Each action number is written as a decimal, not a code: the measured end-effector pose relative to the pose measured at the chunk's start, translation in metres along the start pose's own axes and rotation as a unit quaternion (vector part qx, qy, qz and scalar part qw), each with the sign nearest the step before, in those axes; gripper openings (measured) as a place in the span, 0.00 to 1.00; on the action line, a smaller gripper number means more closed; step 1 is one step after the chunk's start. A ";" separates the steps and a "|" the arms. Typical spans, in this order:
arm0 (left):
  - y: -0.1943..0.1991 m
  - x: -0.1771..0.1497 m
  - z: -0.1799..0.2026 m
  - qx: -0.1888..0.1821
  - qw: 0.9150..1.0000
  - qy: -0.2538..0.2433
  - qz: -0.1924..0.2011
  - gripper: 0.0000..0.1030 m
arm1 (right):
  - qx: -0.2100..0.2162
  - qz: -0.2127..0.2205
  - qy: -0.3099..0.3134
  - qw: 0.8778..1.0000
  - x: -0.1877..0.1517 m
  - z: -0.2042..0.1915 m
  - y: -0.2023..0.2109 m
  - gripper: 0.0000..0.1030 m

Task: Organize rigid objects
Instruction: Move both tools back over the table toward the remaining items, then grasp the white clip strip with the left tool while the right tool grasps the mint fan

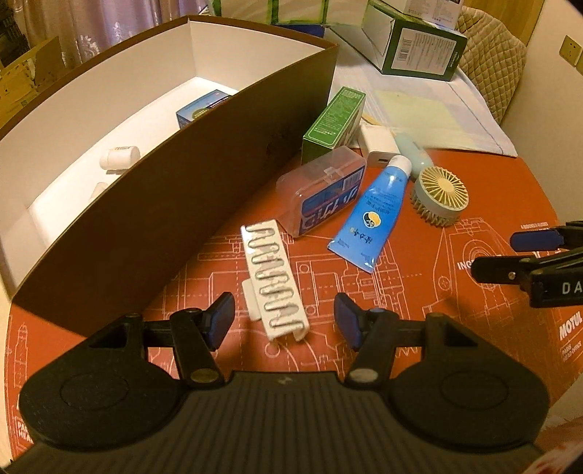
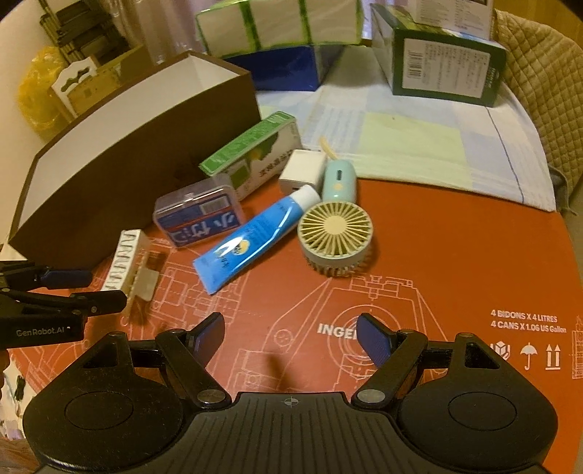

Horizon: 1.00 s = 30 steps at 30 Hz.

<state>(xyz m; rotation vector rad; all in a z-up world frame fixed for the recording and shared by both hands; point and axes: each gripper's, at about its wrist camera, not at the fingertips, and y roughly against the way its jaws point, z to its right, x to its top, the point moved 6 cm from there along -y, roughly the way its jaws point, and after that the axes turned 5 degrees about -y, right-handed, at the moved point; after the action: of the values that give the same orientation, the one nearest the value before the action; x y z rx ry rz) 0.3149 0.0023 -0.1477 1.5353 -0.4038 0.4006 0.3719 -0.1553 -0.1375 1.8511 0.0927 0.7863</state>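
My left gripper point(image 1: 284, 321) is open just above the near end of a white hook strip point(image 1: 275, 282) that lies on the red mat, its pads apart from the strip on both sides. My right gripper point(image 2: 291, 339) is open over bare mat, short of a blue tube point(image 2: 255, 240) and a small round fan point(image 2: 335, 237). A clear case with a blue label point(image 1: 322, 191), a green carton point(image 1: 333, 124) and a white charger cube point(image 1: 379, 144) lie beside the brown box point(image 1: 204, 171). The box holds a white bottle point(image 1: 120, 157) and a blue carton point(image 1: 200, 109).
The brown box's tall wall point(image 2: 120, 182) stands close on the left of the loose items. Larger cartons point(image 2: 444, 62) and a wrapped pack point(image 2: 277, 25) sit at the back on a pale cloth point(image 2: 419, 146). Open red mat point(image 2: 455, 273) stretches to the right.
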 end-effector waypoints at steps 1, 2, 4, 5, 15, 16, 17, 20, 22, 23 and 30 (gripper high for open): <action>-0.003 0.002 0.000 0.001 1.000 0.000 -0.001 0.55 | -0.002 0.001 -0.003 1.000 0.001 0.002 -0.001 0.74; -0.006 0.003 -0.001 0.002 1.000 0.000 -0.002 0.55 | -0.004 0.002 -0.006 1.000 0.002 0.005 -0.002 0.74; -0.011 0.006 -0.002 0.002 1.000 0.001 -0.003 0.54 | -0.007 0.003 -0.011 1.000 0.004 0.010 -0.004 0.74; -0.014 0.007 -0.002 0.003 1.000 0.001 -0.004 0.54 | -0.008 0.003 -0.013 1.000 0.005 0.012 -0.005 0.74; -0.036 0.017 -0.006 0.004 1.000 -0.007 -0.021 0.35 | -0.017 0.011 -0.019 1.000 0.020 0.027 -0.025 0.74; -0.037 0.017 -0.007 0.009 1.000 -0.008 -0.021 0.25 | -0.018 0.011 -0.017 1.000 0.022 0.028 -0.028 0.74; -0.038 0.018 -0.008 0.011 1.000 -0.008 -0.021 0.23 | -0.018 0.012 -0.016 1.000 0.023 0.028 -0.031 0.74; -0.040 0.020 -0.012 0.016 1.000 -0.006 -0.018 0.23 | -0.018 0.014 -0.012 1.000 0.028 0.028 -0.039 0.74; -0.041 0.022 -0.013 0.018 1.000 -0.006 -0.017 0.23 | -0.018 0.016 -0.009 1.000 0.032 0.028 -0.044 0.74; -0.041 0.022 -0.014 0.020 1.000 -0.005 -0.017 0.23 | -0.019 0.017 -0.008 1.000 0.034 0.028 -0.046 0.74; -0.044 0.027 -0.016 0.028 0.999 -0.005 -0.016 0.23 | -0.033 0.027 -0.004 0.999 0.047 0.029 -0.063 0.74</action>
<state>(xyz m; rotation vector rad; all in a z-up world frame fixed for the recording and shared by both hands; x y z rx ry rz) 0.3598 0.0184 -0.1730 1.5976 -0.3774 0.3829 0.4430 -0.1323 -0.1748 1.8008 0.0101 0.8096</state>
